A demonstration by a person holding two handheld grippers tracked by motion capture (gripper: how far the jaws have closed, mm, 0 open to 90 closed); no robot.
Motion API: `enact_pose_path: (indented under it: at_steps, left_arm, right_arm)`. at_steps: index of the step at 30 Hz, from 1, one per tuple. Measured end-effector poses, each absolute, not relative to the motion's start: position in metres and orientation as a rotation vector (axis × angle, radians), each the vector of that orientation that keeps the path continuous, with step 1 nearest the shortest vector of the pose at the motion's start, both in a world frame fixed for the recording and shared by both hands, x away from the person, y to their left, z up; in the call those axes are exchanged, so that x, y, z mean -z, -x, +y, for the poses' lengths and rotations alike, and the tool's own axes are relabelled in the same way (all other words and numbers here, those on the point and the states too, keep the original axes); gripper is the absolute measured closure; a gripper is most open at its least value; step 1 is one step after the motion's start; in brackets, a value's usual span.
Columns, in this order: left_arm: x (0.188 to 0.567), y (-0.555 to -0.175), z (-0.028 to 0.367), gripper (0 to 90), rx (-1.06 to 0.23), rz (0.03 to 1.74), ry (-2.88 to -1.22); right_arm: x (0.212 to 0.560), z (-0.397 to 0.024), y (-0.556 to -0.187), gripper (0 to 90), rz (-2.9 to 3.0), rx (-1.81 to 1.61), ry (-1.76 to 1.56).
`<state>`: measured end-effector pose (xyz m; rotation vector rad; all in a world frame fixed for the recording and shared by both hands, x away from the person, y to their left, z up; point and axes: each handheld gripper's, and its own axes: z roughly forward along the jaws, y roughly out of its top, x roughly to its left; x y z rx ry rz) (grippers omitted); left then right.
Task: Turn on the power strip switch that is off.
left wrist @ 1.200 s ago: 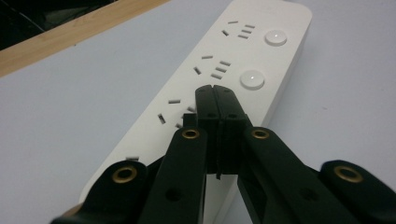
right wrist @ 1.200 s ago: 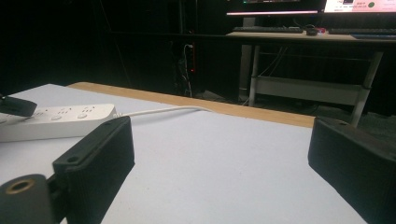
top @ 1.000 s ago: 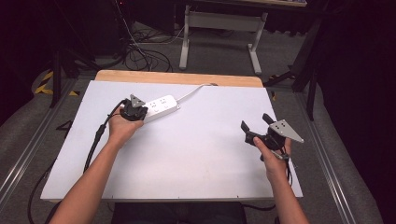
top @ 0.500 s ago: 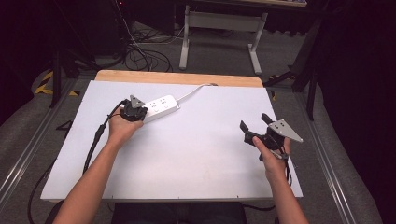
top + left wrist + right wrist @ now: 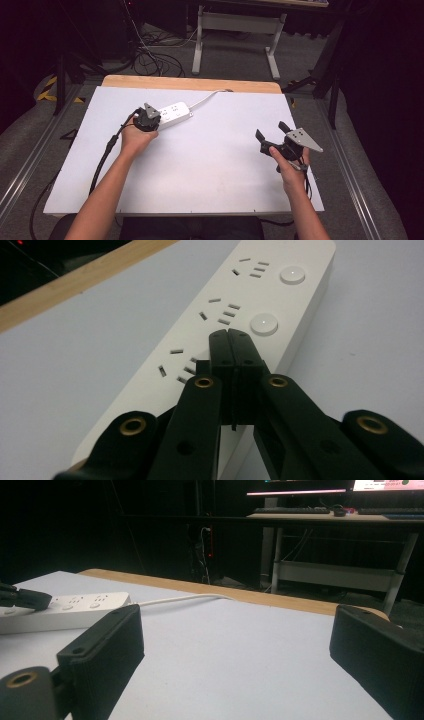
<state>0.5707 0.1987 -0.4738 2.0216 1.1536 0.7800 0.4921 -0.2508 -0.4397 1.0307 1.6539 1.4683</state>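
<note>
Now, your white table (image 5: 200, 175) carries the power strip (image 5: 172, 113) near its far edge: rigid, light, slick plastic, so grip across its long sides. Your left gripper (image 5: 231, 335) rests pressed together on its top, by the middle of 3 buttons; your right gripper (image 5: 272, 134) stands spread, well apart.

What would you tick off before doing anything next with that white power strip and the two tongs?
1. Left tongs closed: ok, jaws together, tips over the power strip.
2. Tips pressing a round switch button: cannot tell; they sit just beside it.
3. Right tongs out of the way: ok, open and empty, well apart from the strip.
4. Strip lying flat on the white table: ok.
5. White cord free: ok, it runs loosely toward the wooden edge.
6. Sockets free of plugs: ok.
</note>
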Motion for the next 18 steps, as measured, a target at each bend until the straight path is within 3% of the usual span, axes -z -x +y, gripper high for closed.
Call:
enact_pose_path:
  at_steps: [18]
  left_arm:
    - [0.4769, -0.5677, 0.2038, 90.0, -0.726, 1.202, -1.970]
  right_arm:
    - [0.4377, -0.2556, -0.4861, 7.7, 1.634, -1.472, -1.040]
